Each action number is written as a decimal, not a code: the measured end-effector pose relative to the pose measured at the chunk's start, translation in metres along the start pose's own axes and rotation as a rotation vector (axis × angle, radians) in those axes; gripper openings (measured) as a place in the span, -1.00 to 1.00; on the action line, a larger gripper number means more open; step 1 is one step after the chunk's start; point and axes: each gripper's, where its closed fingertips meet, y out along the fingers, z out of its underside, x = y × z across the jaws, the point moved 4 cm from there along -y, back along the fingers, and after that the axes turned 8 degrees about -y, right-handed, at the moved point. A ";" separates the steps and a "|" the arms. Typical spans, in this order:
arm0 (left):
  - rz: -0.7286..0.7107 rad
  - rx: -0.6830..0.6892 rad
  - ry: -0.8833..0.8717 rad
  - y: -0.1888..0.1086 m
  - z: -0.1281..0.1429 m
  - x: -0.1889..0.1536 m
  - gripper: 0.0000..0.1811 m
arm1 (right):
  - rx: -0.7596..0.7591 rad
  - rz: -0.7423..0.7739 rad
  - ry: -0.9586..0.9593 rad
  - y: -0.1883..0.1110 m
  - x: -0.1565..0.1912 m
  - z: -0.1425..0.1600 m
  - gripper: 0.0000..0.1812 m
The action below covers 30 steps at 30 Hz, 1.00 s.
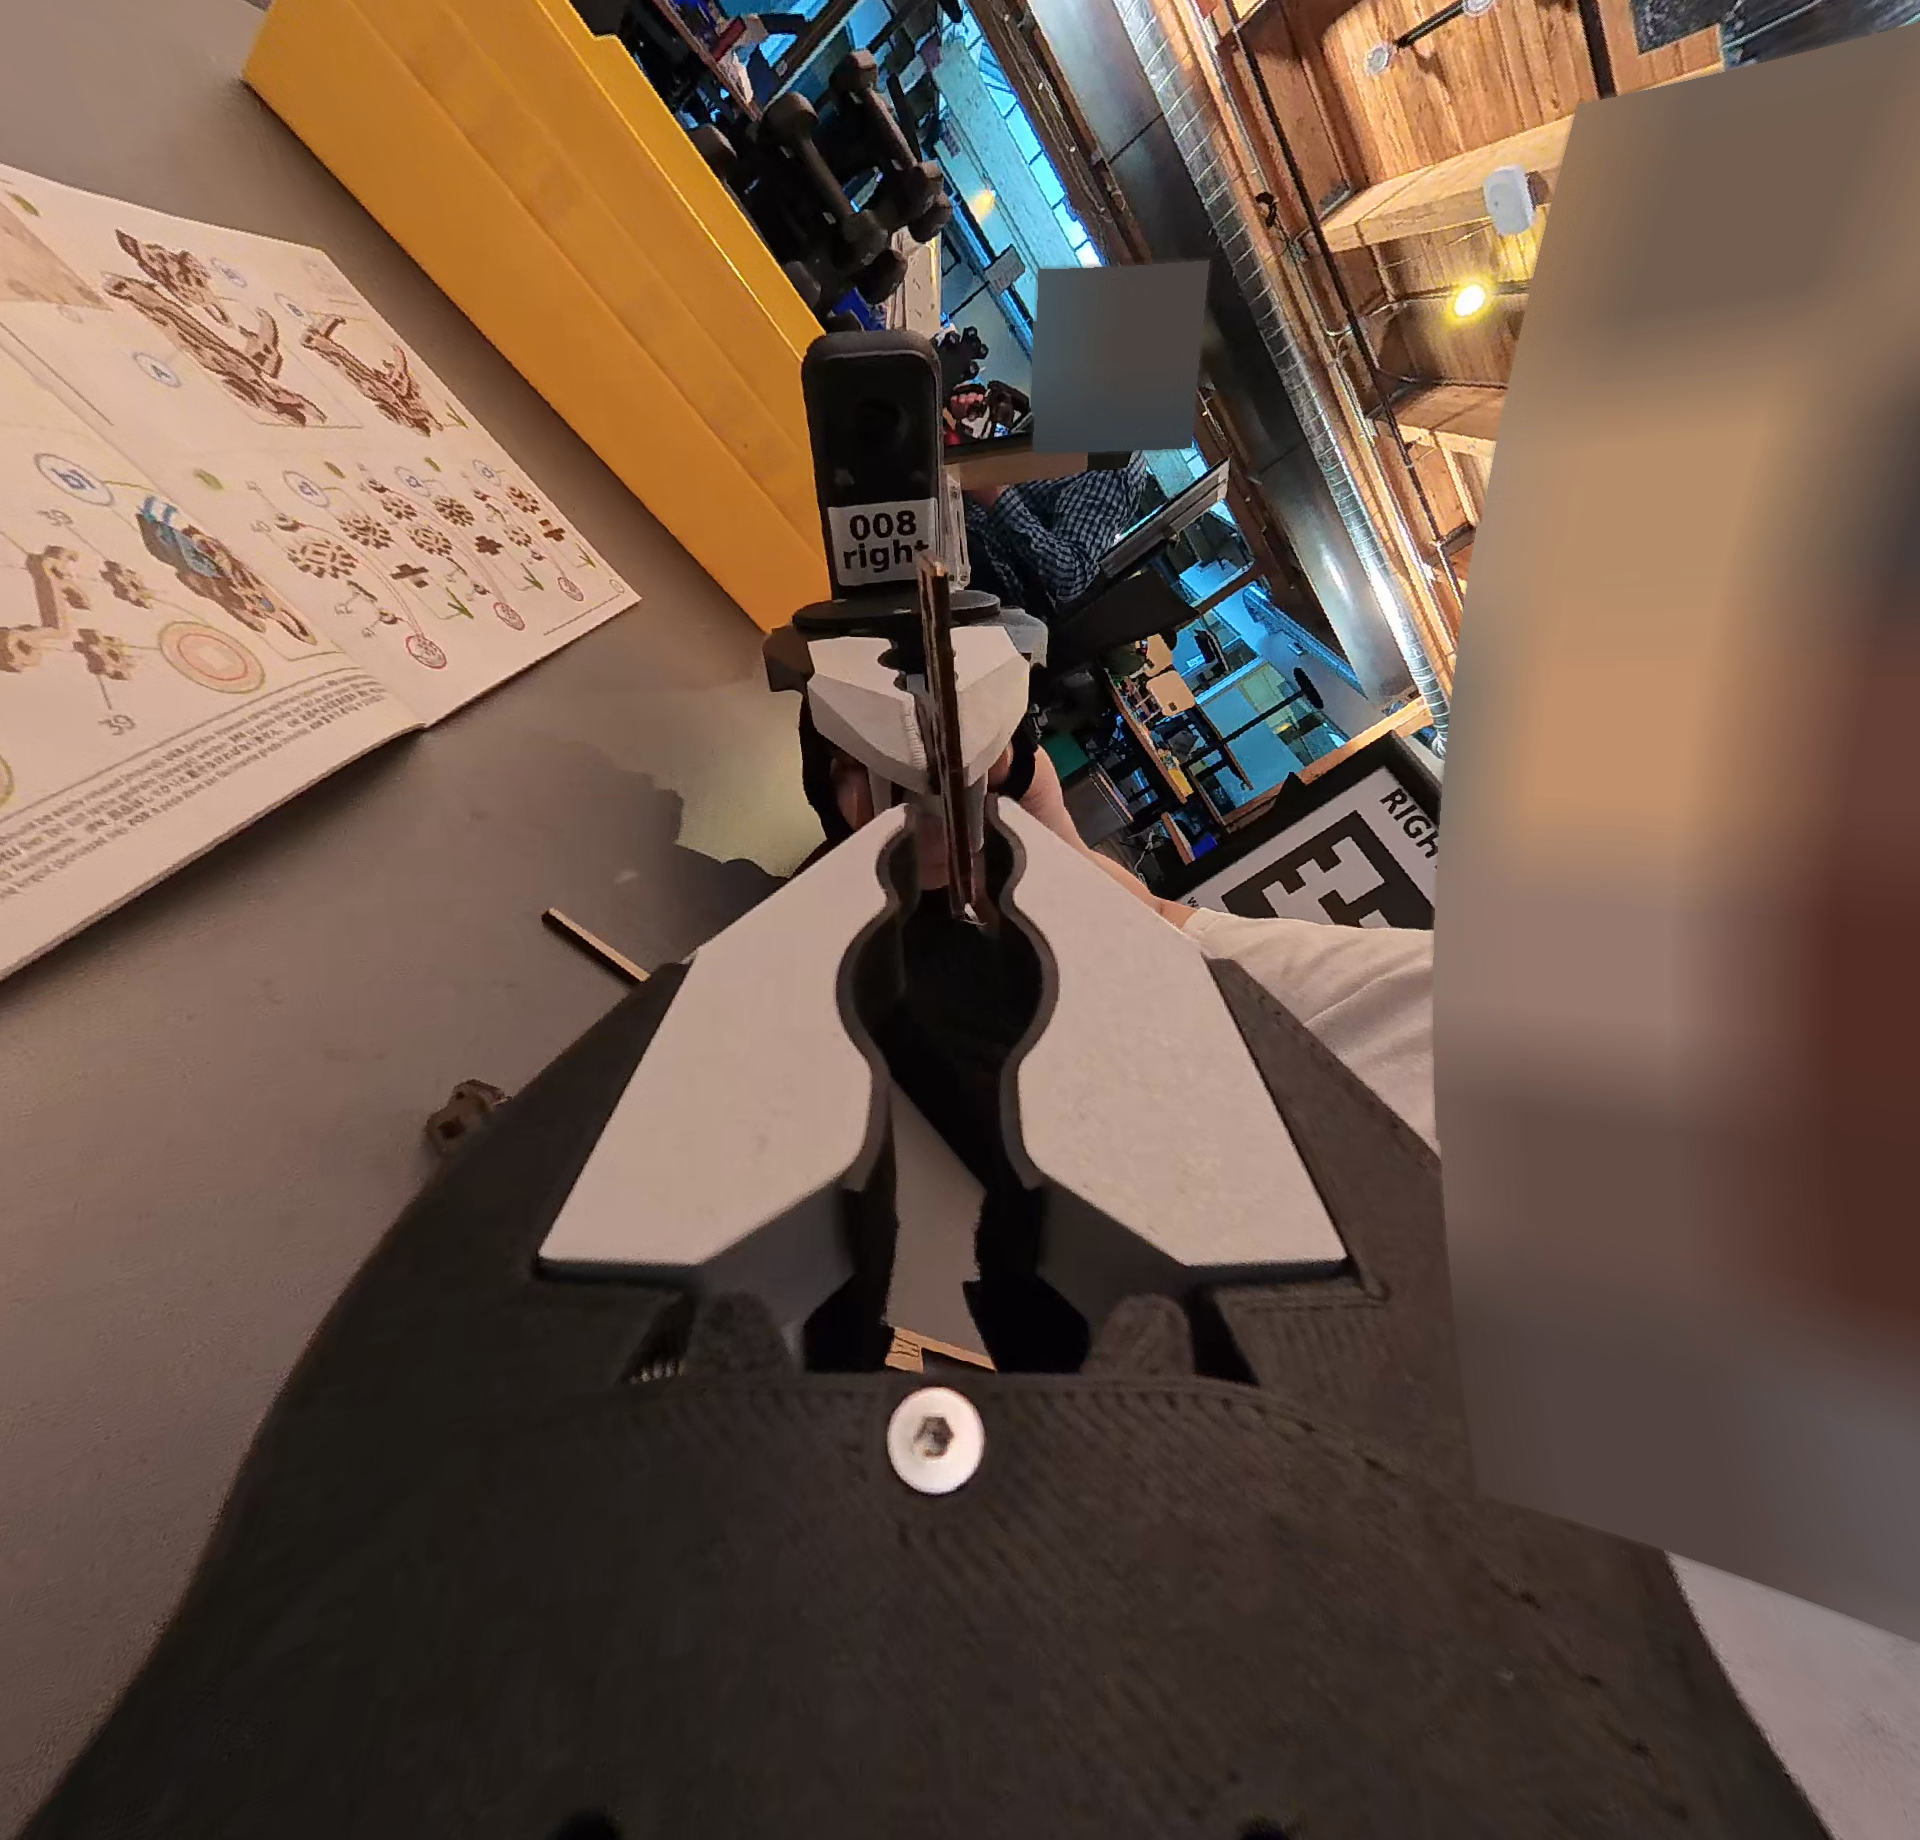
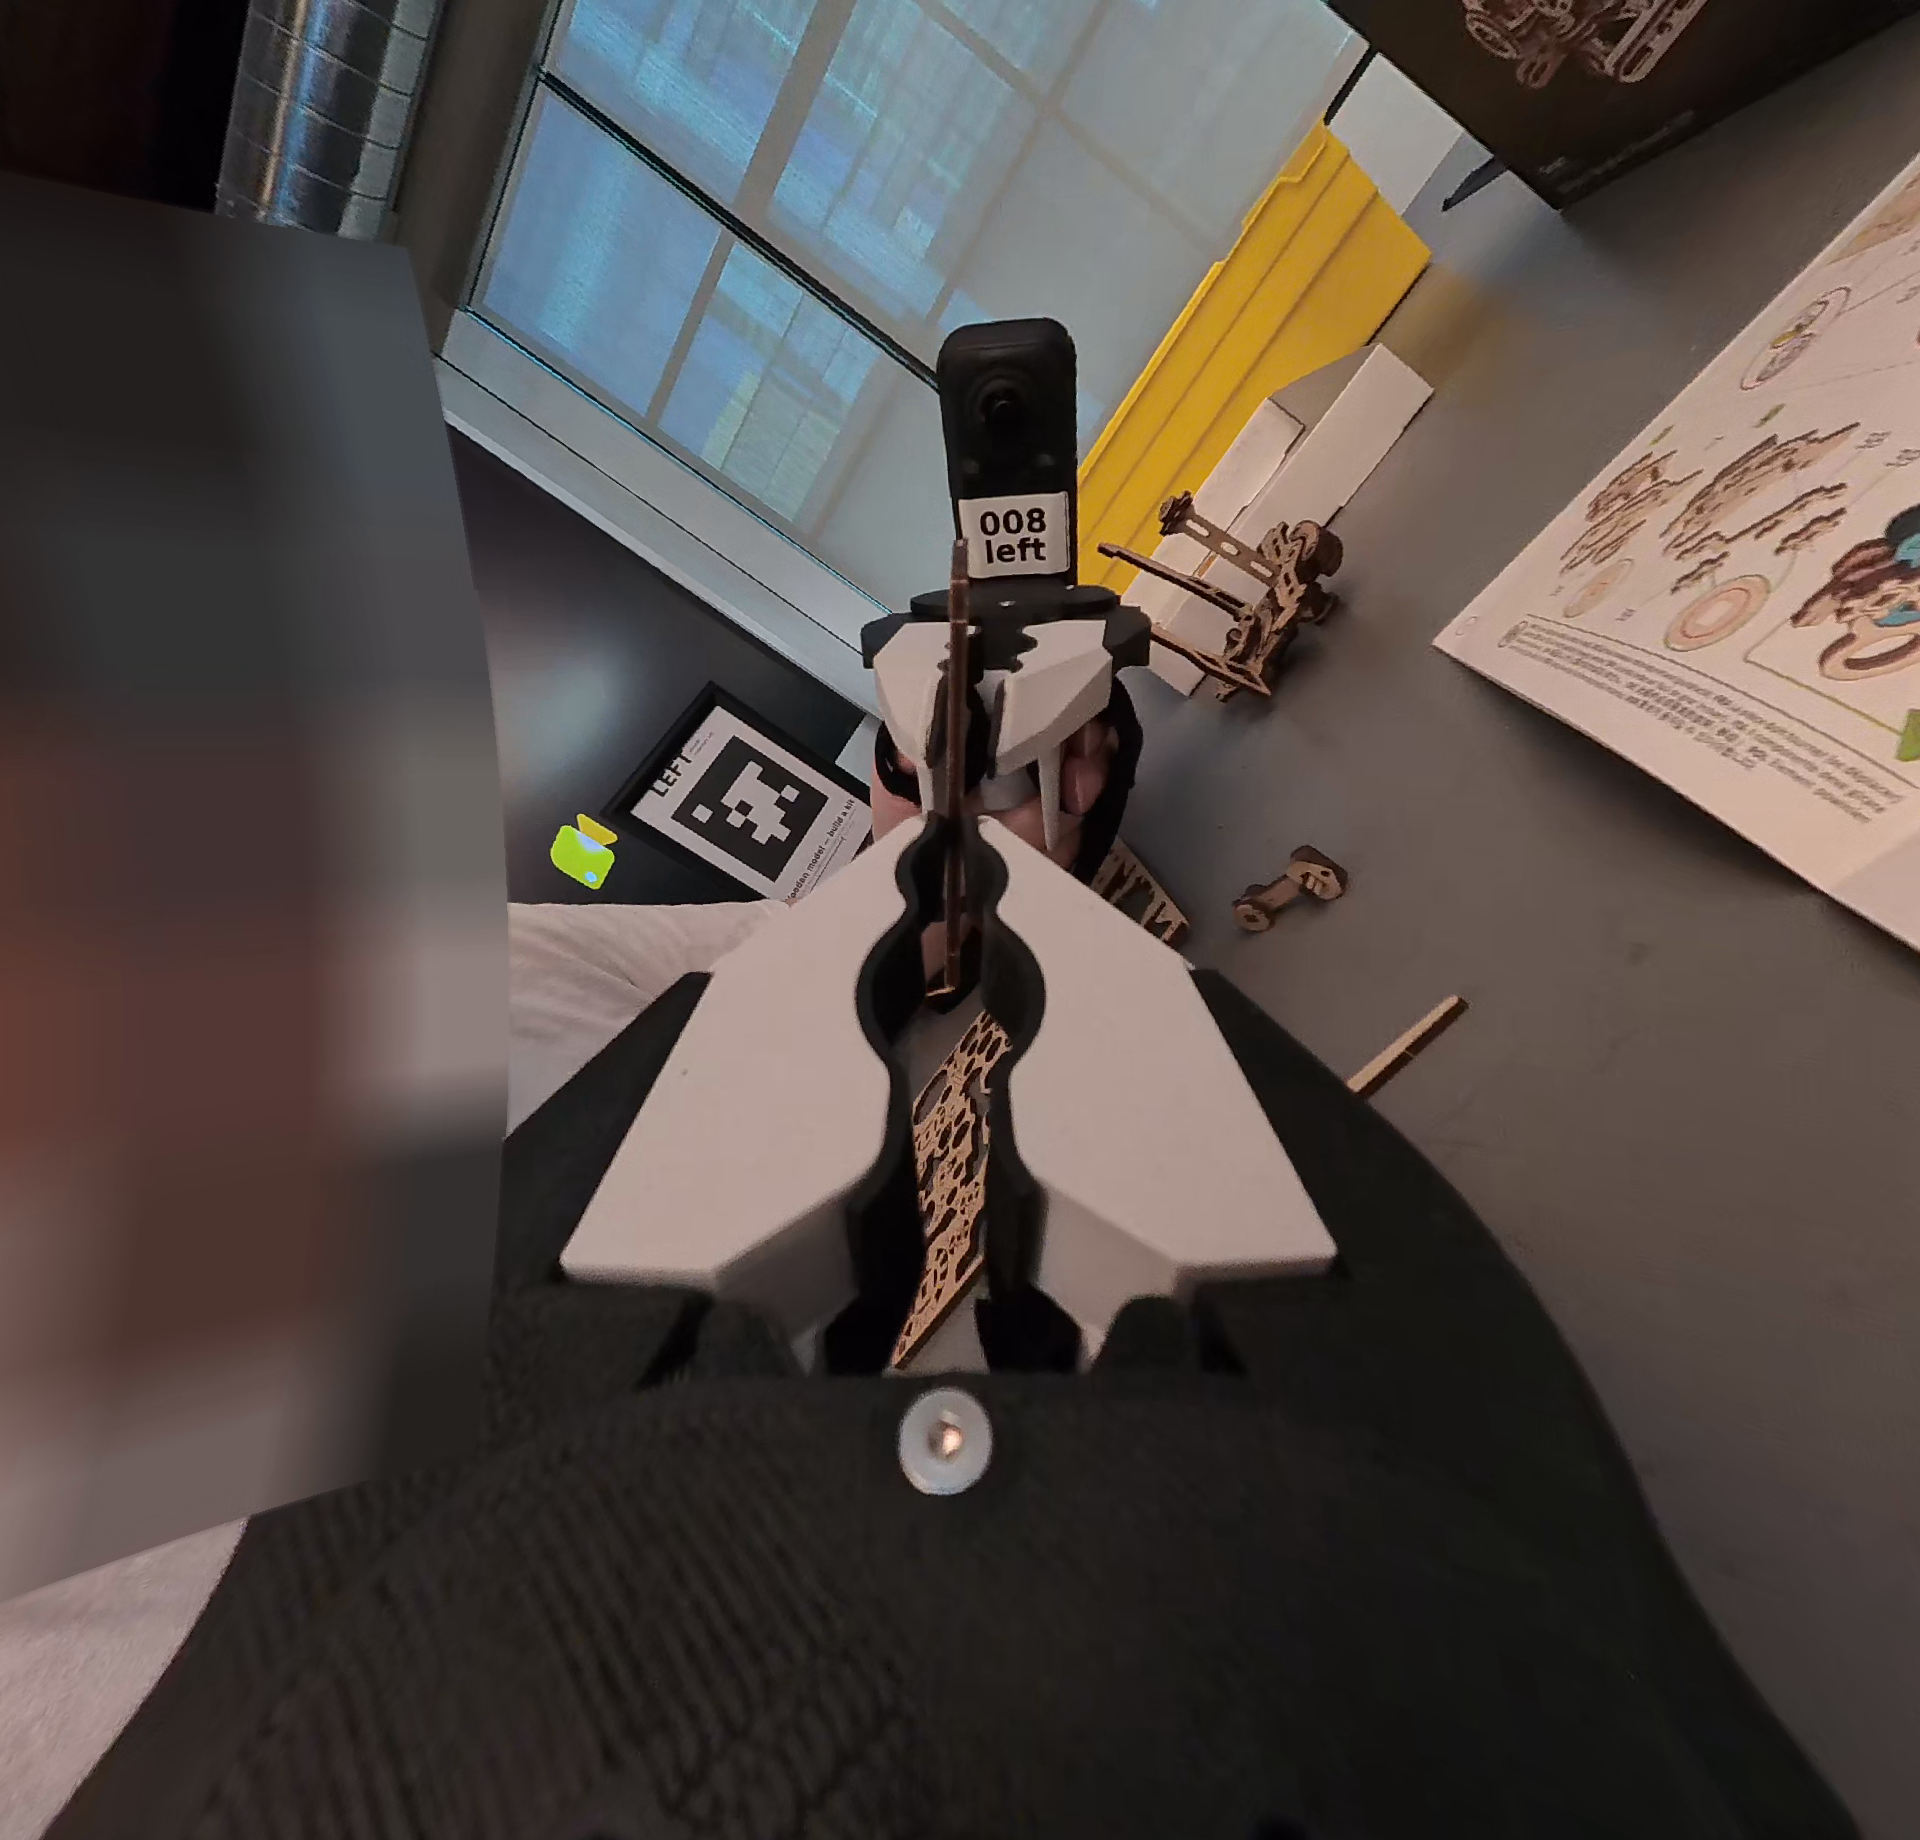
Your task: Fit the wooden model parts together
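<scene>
I have both grippers raised above the grey table (image 2: 1558,959), facing each other tip to tip. In the left wrist view, my left gripper (image 1: 951,834) has its white fingers (image 1: 769,1063) drawn in almost together, and a thin wooden part (image 1: 951,751) stands edge-on between the tips. The right gripper (image 1: 914,710) sits just beyond it, fingers closed in on the far stretch of that same dark strip. From the right wrist view the same thing shows mirrored: my right gripper (image 2: 951,834) is pinched down on the wooden part (image 2: 954,751), and the left gripper (image 2: 982,710) faces it, clamped on the far end. I cannot tell whether this is one piece or two pieces meeting between the tips.

Below my right gripper, a flat laser-cut sheet (image 2: 951,1167) with cut-out holes lies on the table and shows through the gap between the fingers. To the right of it lie a loose wooden stick (image 2: 1408,1047) and a small wheeled sub-assembly (image 2: 1294,886). Farther off stands a partly built wooden model (image 2: 1247,595), beside a white cardboard box (image 2: 1330,460) and a yellow bin (image 2: 1278,294). The open instruction booklet (image 2: 1714,595) lies at the far right, and a dark product box (image 2: 1621,45) sits behind it. In the left wrist view the booklet (image 1: 260,543) is at the left, near the yellow bin (image 1: 540,211).
</scene>
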 end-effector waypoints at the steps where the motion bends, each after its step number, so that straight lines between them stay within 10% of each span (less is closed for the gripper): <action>1: 0.001 0.000 0.000 0.000 0.000 0.000 -0.91 | 0.000 0.000 0.000 0.000 0.000 0.000 -1.00; 30: -0.059 0.015 0.031 0.008 0.005 0.004 -1.00 | 0.101 0.110 -0.125 0.010 -0.001 0.011 -0.98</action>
